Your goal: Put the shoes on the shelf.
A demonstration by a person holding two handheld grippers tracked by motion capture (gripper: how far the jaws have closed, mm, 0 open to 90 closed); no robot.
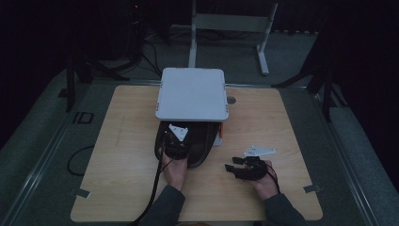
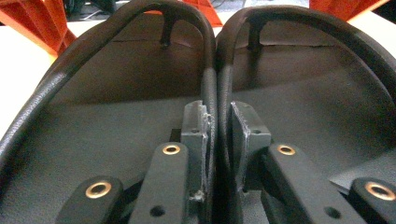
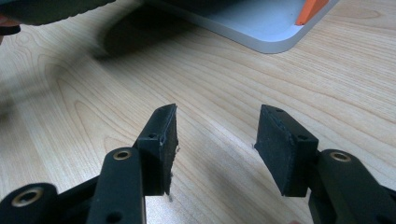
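Here, the left gripper (image 2: pixel 217 140) is pinching its 2 pads (image 2: pixel 195 135) together on the inner straps (image 2: pixel 212 88) of a pair of black sandals (image 1: pixel 200 141), where the 2 shoes are meeting side by side. Clamping both straps at once is, I judge, a way of carrying the pair with 1 hand. In the high view the left gripper (image 1: pixel 176 141) is sitting over the sandals, which are lying on the table (image 1: pixel 122 155) at the near edge of a grey rack (image 1: pixel 192 94), partly under its top shelf.

The right gripper (image 3: pixel 215 144) is holding its pads (image 3: pixel 161 140) well apart with nothing between them, only bare wood beneath. It is idling on the table to the right of the sandals (image 1: pixel 245 165), near but not touching them (probably keeping out of the way until a second hand is needed).

The rack is a flat grey shelf on orange supports (image 2: pixel 32 28), with a grey base plate (image 3: pixel 261 23) below. Its top is carrying nothing. The space under the shelf is dark in the high view, so I cannot tell how far in the sandals are reaching; the orange supports are rising just past their toes.
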